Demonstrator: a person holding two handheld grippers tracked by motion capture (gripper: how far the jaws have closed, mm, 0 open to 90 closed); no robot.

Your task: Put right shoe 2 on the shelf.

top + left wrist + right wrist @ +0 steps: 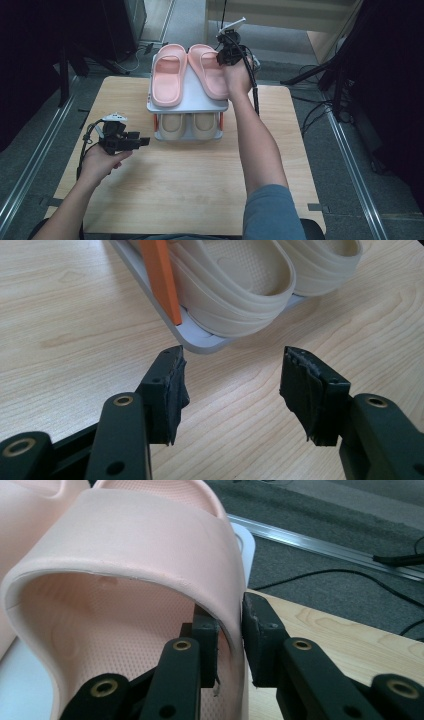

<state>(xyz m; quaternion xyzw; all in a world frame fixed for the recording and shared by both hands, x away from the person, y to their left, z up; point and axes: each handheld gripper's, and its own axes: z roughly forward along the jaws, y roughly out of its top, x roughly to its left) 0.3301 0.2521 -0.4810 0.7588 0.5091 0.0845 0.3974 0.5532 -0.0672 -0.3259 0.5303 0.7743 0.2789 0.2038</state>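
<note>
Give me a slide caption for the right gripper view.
Right gripper clamped on the strap of a pink slipper atop the grey shoe rack.

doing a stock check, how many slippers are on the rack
4. Two pink slippers on the top shelf: left one, right one, its strap clamped in the right tongs. Two beige slippers on the lower shelf: left, right.

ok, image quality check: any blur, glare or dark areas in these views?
High view: soft overall, corners dark, wooden table evenly lit. Left gripper view: sharp, mild sheen on the beige slippers. Right gripper view: pink slipper strap close but clear, floor behind slightly soft.
</note>
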